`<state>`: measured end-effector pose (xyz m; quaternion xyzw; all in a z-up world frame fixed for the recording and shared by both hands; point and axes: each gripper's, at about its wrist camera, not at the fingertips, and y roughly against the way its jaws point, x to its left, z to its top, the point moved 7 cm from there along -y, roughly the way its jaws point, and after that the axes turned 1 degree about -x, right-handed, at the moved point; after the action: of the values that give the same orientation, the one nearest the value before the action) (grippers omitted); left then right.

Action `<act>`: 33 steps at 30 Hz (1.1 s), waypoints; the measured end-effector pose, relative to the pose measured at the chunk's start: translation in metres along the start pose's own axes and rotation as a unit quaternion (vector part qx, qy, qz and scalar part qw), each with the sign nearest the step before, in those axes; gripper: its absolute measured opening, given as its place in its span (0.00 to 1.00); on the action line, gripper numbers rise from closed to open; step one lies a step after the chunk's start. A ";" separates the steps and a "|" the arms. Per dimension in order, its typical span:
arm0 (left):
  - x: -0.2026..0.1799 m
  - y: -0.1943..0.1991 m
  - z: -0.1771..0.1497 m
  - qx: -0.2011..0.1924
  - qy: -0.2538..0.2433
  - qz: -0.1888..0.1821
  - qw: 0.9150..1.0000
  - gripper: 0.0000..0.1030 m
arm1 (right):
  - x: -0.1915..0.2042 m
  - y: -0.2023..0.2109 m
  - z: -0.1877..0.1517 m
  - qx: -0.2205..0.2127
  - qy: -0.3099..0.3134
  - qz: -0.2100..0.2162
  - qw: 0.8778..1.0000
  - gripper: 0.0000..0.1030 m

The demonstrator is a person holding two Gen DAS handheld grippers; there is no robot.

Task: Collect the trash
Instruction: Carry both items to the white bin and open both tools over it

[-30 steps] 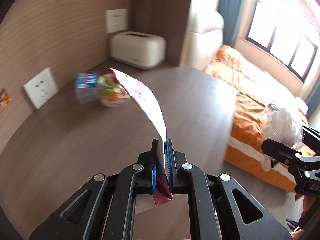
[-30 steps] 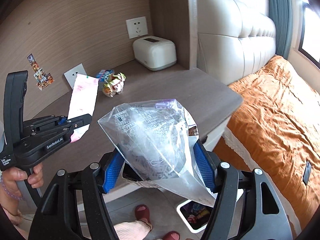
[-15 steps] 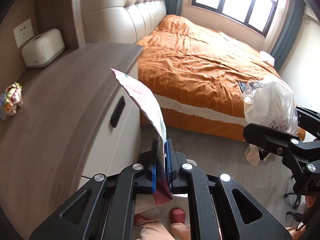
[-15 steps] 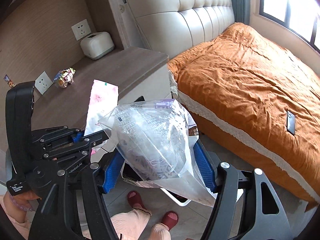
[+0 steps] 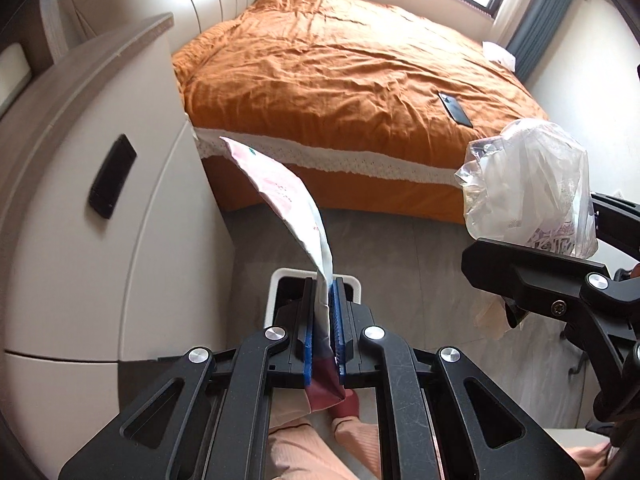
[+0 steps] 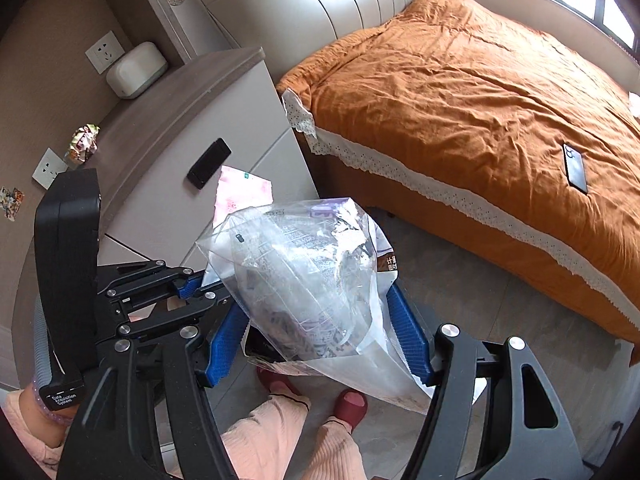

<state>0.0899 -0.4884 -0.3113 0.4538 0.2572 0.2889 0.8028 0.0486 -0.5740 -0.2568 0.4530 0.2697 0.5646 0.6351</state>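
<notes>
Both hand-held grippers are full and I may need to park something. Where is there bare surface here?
Free: the nightstand top between the crumpled wrapper and the tissue box; most of the orange bedspread away from the phone; the grey floor along the bed. Crowded: around the white bin, under both grippers and beside the person's feet.

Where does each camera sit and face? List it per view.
Left wrist: on the left hand-held gripper, facing down at the bin, floor and bed; legs and slipper show.
Right wrist: on the right hand-held gripper, facing down past the plastic bag to nightstand and bed; legs, slippers, sleeve show.
Shared: bed, phone, pink wrapper, plastic bag.
</notes>
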 end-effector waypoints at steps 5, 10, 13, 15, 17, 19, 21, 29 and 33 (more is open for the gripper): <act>0.005 -0.054 -0.020 0.028 0.000 -0.021 0.999 0.08 | -0.016 -0.054 -0.020 0.035 -0.017 -0.005 0.999 0.66; 0.017 -0.123 -0.047 0.059 0.012 -0.053 0.997 0.08 | -0.037 -0.119 -0.042 0.065 -0.028 -0.013 0.997 0.66; 0.025 -0.167 -0.060 0.073 0.023 -0.063 0.995 0.09 | -0.047 -0.161 -0.056 0.083 -0.033 -0.012 0.996 0.69; 0.031 -0.194 -0.070 0.085 0.027 -0.064 0.994 0.23 | -0.055 -0.188 -0.066 0.095 -0.035 -0.013 0.995 0.86; 0.036 -0.217 -0.076 0.087 0.031 -0.060 0.994 0.82 | -0.064 -0.210 -0.077 0.105 -0.037 -0.022 0.994 0.89; 0.039 -0.229 -0.077 0.082 0.038 -0.060 0.994 0.95 | -0.070 -0.225 -0.086 0.117 -0.040 -0.030 0.992 0.92; 0.042 -0.240 -0.082 0.093 0.046 -0.057 0.993 0.95 | -0.076 -0.233 -0.091 0.122 -0.056 -0.031 0.990 0.94; 0.041 -0.218 -0.088 0.106 0.060 -0.052 0.991 0.95 | -0.072 -0.214 -0.082 0.119 -0.070 -0.033 0.990 0.95; 0.042 -0.177 -0.077 0.096 0.073 -0.047 0.992 0.95 | -0.060 -0.182 -0.066 0.103 -0.077 -0.030 0.991 0.95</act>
<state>0.1085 -0.4891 -0.5080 0.4939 0.3628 0.2569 0.7473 0.0655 -0.6055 -0.4567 0.5502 0.2903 0.4779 0.6202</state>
